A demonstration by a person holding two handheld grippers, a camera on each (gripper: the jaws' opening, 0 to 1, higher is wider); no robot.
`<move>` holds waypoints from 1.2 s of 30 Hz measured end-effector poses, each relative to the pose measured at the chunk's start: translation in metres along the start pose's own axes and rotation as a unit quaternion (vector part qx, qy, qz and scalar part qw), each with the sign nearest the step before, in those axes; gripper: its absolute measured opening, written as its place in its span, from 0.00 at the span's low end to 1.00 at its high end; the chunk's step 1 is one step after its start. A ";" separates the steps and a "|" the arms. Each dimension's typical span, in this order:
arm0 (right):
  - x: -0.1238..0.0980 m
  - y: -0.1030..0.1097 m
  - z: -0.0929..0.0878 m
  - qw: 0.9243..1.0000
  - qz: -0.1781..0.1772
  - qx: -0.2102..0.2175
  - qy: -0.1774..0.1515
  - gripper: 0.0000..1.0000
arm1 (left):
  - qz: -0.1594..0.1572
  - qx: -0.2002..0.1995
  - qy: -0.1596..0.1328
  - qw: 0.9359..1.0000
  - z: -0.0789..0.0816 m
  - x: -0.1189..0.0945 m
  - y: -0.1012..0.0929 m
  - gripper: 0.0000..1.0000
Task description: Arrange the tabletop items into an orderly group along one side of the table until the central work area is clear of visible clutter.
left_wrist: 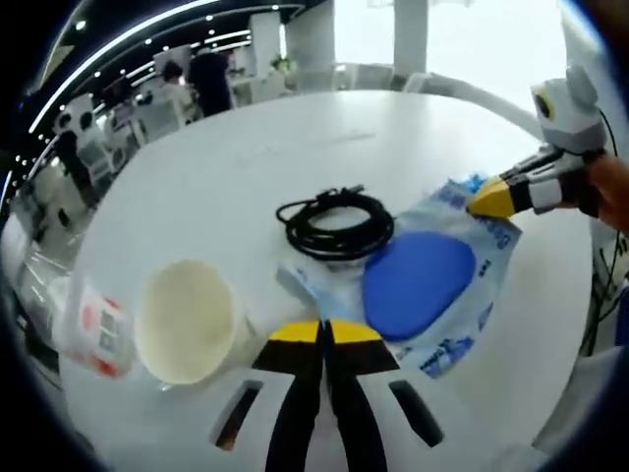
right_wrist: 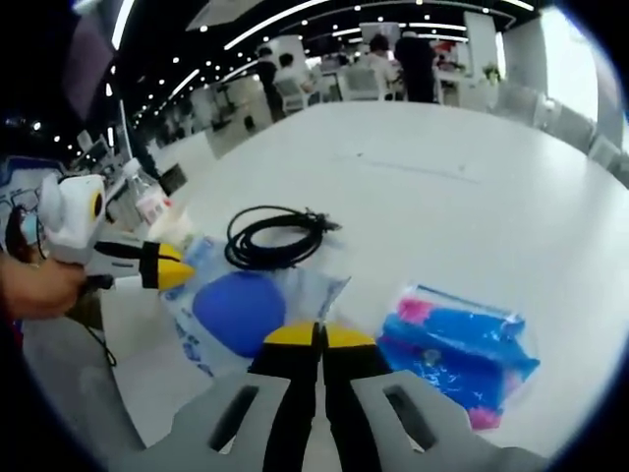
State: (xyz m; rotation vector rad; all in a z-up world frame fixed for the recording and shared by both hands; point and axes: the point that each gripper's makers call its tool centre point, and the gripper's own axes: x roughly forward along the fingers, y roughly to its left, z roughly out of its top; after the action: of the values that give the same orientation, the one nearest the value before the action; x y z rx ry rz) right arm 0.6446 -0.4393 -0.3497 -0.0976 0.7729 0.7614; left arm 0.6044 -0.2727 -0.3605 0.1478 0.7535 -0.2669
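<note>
the blue disc packet [left_wrist: 425, 285] lies mid-table [left_wrist: 246, 167], touching the coiled black cable [left_wrist: 336, 224]; left tool [left_wrist: 325, 332], jaws together, sits at its near edge; right tool [right_wrist: 316, 337], jaws together, nearer its far corner

Setting: large open-plan office or shared workspace. Evidence: a broad white table [right_wrist: 472, 187] in the foreground, with more white tables and chairs [right_wrist: 359, 84] ranged behind it; long strip lights [right_wrist: 285, 20] and rows of small spotlights across a dark ceiling; white columns [left_wrist: 310, 39]; bright windows [left_wrist: 491, 39] along one side. People [right_wrist: 413, 64] stand or sit at the far tables (seen from behind, details too small to tell). Finish throughout: white, smooth, uniform, commercial rather than domestic.
</note>
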 end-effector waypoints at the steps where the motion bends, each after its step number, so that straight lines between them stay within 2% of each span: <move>1: 0.000 -0.001 0.001 1.000 0.000 0.001 -0.002 0.01 | 0.002 0.002 -0.001 1.000 0.001 0.001 0.000 0.00; 13: 0.011 -0.006 0.005 1.000 -0.008 0.005 -0.006 0.01 | 0.023 0.007 -0.002 1.000 0.012 0.012 0.010 0.00; 22: 0.020 -0.007 0.004 1.000 -0.014 -0.004 -0.002 0.01 | 0.037 0.015 0.003 0.999 0.008 0.016 0.013 0.00; 28: 0.023 -0.009 0.004 1.000 -0.020 -0.009 -0.001 0.01 | 0.044 0.011 0.002 0.999 0.011 0.020 0.016 0.00; 36: 0.031 -0.013 -0.006 0.999 -0.028 -0.015 0.014 0.01 | 0.043 0.015 0.014 0.999 0.001 0.028 0.014 0.00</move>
State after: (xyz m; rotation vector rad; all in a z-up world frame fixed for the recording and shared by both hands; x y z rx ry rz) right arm 0.6641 -0.4333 -0.3767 -0.1564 0.7820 0.7200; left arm 0.6284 -0.2651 -0.3781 0.2125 0.7682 -0.1952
